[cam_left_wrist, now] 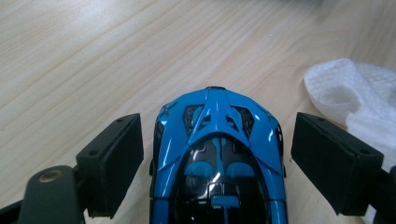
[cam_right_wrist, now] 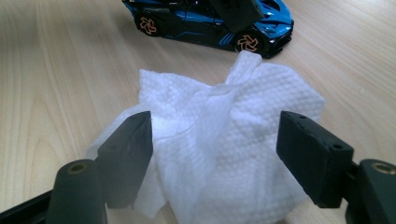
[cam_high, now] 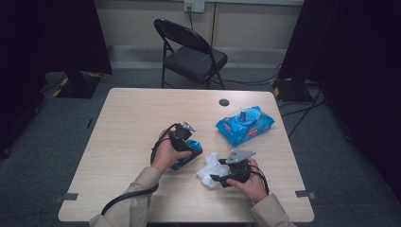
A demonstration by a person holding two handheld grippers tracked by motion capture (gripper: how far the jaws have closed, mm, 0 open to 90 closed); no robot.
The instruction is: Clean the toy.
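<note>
The tongs point(cam_left_wrist: 217, 163) straddle a blue toy car point(cam_left_wrist: 217, 163) that sits on the pale wood bench point(cam_left_wrist: 93, 56). Both black pads stand clear of the car's sides, a thin gap on the left and a wider one on the right, so nothing is gripped. The car lies along the tongs' line, its glossy blue roof and dark glass close to the camera, its narrow end pointing away. A crumpled white wipe point(cam_left_wrist: 359, 98) lies on the bench at the right, just beyond the right pad.
</note>
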